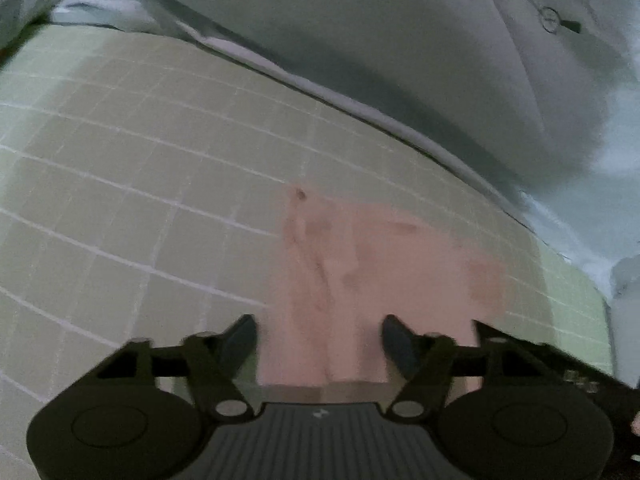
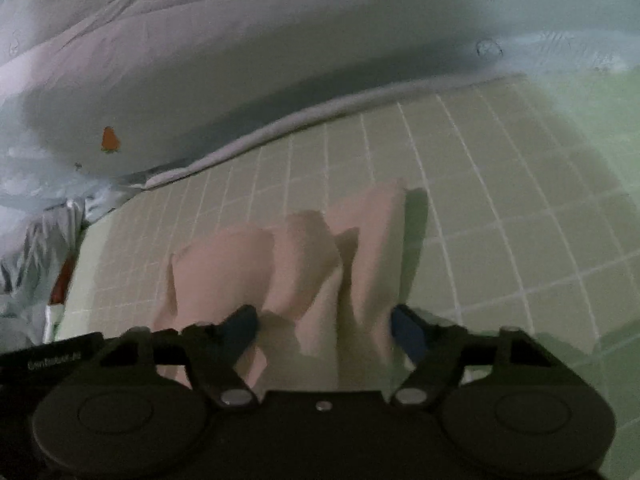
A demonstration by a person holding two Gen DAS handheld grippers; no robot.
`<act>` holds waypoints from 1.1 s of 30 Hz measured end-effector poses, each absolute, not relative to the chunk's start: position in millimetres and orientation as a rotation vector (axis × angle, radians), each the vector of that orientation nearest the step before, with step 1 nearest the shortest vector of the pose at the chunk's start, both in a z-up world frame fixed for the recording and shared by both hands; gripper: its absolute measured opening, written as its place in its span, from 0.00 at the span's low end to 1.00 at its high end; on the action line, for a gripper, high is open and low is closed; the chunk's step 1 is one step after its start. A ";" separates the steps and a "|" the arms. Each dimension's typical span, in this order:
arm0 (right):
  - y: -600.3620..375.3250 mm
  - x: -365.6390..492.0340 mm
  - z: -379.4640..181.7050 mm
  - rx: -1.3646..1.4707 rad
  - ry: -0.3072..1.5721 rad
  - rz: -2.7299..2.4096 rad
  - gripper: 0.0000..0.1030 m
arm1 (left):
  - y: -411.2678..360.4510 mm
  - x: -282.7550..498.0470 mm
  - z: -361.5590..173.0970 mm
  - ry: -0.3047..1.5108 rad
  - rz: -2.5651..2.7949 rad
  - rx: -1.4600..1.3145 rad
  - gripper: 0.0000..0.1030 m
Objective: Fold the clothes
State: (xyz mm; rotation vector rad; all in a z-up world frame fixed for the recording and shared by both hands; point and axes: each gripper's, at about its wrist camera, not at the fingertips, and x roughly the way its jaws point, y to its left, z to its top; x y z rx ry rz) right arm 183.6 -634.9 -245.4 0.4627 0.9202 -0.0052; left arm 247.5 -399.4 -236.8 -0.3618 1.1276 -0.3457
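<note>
The garment point(image 1: 372, 272) lies on the gridded mat point(image 1: 140, 200), directly ahead of the left gripper point(image 1: 319, 340) at 12 o'clock. In the right wrist view, the garment point(image 2: 304, 264) sits bunched between the spread fingers of the right gripper point(image 2: 324, 332). The bedding point(image 2: 200, 60) borders the mat's far edge, from 10 to 1 o'clock.

Black tongs point(image 1: 319, 340), dark blue fingertips point(image 2: 406, 330), silver pivot screws.
</note>
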 end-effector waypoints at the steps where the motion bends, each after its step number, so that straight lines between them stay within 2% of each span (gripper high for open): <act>1: -631.4 184.0 -243.5 0.452 0.930 0.006 0.31 | -400.3 246.2 -235.2 1.133 -0.343 -0.378 0.30; 2: -627.3 184.5 -240.5 0.436 0.935 0.000 0.22 | -401.1 244.1 -232.8 1.137 -0.333 -0.390 0.25; 3: -622.6 184.5 -236.4 0.411 0.931 -0.001 0.20 | -401.8 242.1 -230.4 1.141 -0.323 -0.402 0.17; 11: -590.0 128.3 -174.7 0.252 0.836 -0.008 0.18 | -395.5 182.9 -180.8 1.046 -0.396 -0.363 0.16; 21: -561.8 30.6 -129.9 0.233 0.731 -0.145 0.18 | -392.9 106.7 -128.4 0.938 -0.535 -0.287 0.16; 27: -545.0 -29.2 -107.2 0.259 0.690 -0.272 0.18 | -409.2 66.7 -120.0 0.954 -0.664 -0.227 0.16; 33: -576.5 -78.4 -98.4 0.298 0.674 -0.335 0.18 | -451.2 21.6 -115.3 0.977 -0.739 -0.164 0.16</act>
